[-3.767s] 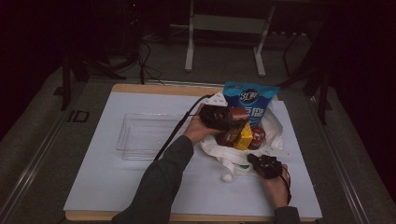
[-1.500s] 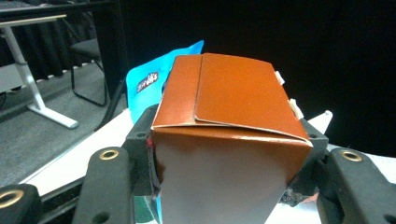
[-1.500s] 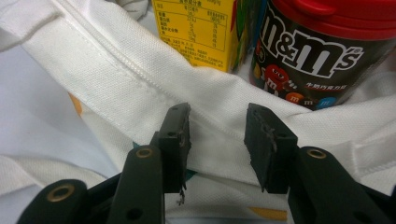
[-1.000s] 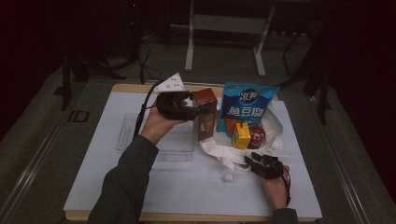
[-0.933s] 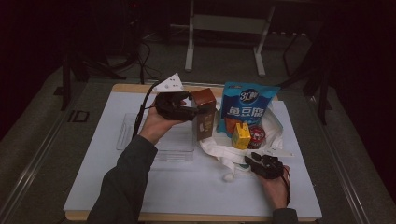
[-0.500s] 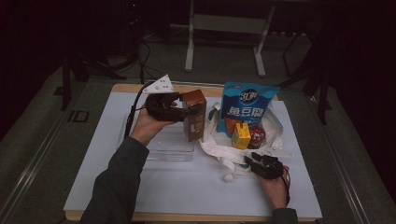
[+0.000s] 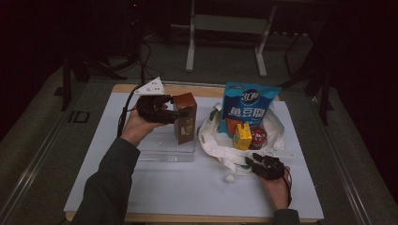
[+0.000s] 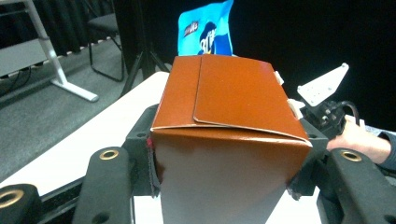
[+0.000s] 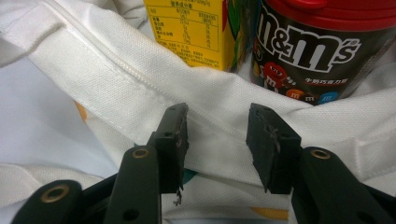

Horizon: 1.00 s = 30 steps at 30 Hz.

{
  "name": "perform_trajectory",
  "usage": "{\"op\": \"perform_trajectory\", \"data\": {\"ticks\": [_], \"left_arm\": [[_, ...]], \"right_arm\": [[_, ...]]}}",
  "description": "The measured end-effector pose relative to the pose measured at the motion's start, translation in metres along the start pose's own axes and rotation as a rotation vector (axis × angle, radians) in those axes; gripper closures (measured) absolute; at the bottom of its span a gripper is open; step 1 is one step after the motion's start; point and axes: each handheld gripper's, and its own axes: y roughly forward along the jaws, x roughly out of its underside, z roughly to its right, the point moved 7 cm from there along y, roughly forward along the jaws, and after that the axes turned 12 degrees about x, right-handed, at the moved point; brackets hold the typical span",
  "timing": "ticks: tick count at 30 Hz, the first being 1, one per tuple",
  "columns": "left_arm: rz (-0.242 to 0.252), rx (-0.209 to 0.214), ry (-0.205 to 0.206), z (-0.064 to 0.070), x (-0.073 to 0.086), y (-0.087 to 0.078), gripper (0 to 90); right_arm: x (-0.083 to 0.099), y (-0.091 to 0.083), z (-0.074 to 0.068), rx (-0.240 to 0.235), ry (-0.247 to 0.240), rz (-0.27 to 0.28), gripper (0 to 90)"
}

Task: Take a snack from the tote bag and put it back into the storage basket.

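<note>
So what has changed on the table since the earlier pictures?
The left tool took the brown carton out of the white bag and carried it left; it now hangs above the clear tray, clamped between the jaws. The right tool stayed at the bag's front edge, jaws open. The blue snack packet, yellow box and candy tub kept their places in the bag.
</note>
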Motion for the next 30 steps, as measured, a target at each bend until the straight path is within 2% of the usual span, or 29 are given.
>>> {"op": "perform_trajectory", "data": {"ticks": [8,15,19,30], "left_arm": [[-0.035,-0.004,-0.008,-0.008,0.013,-0.007,42.3],[-0.088,-0.040,0.011,-0.010,0.022,-0.015,42.4],[-0.093,-0.040,0.011,-0.012,0.029,-0.020,42.3],[-0.123,-0.073,0.001,-0.019,0.046,-0.036,42.4]], "right_arm": [[0.000,0.000,0.000,0.000,-0.001,0.000,57.8],[0.000,0.000,0.000,0.001,-0.003,0.000,57.8],[0.000,0.000,0.000,0.001,-0.003,0.000,57.8],[0.000,0.000,0.000,0.002,-0.003,0.000,57.8]]}}
